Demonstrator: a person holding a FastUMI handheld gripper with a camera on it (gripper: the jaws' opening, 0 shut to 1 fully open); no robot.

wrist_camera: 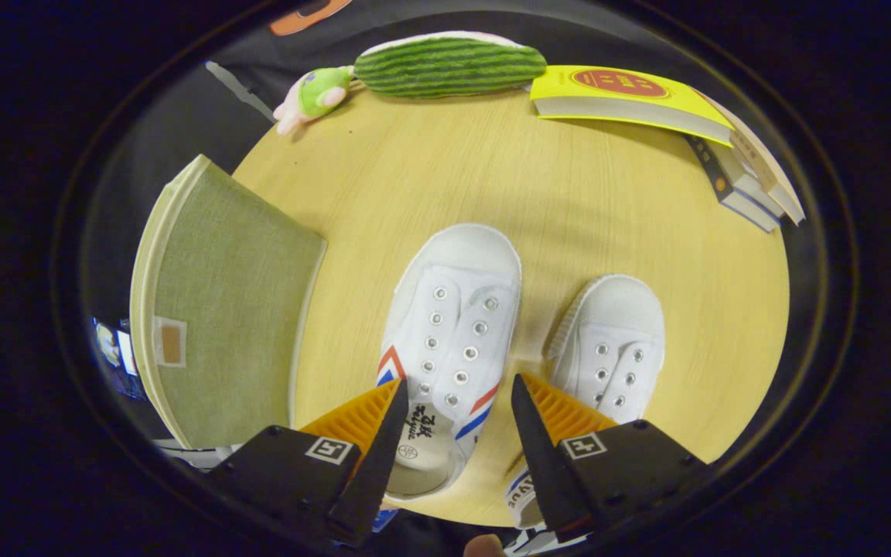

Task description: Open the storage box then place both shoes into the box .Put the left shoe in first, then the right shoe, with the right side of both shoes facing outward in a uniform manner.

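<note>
Two white canvas shoes lie on the round wooden table (585,209), toes pointing away from me. The nearer shoe (453,325) has red and blue side stripes, and its heel end lies between my fingers. The other shoe (616,340) rests just right of my right finger, its heel hidden behind that finger. My gripper (459,383) is open. The left fingertip overlaps the striped shoe's left side, and a gap shows between the shoe and the right finger. The green fabric storage box (221,309) stands left of the shoes with its lid down.
Along the table's far edge lie a striped green plush (449,66) and a small green and pink toy (314,94). A yellow book (623,97) tops a stack of books (747,182) at the far right. Bare tabletop lies beyond the shoes.
</note>
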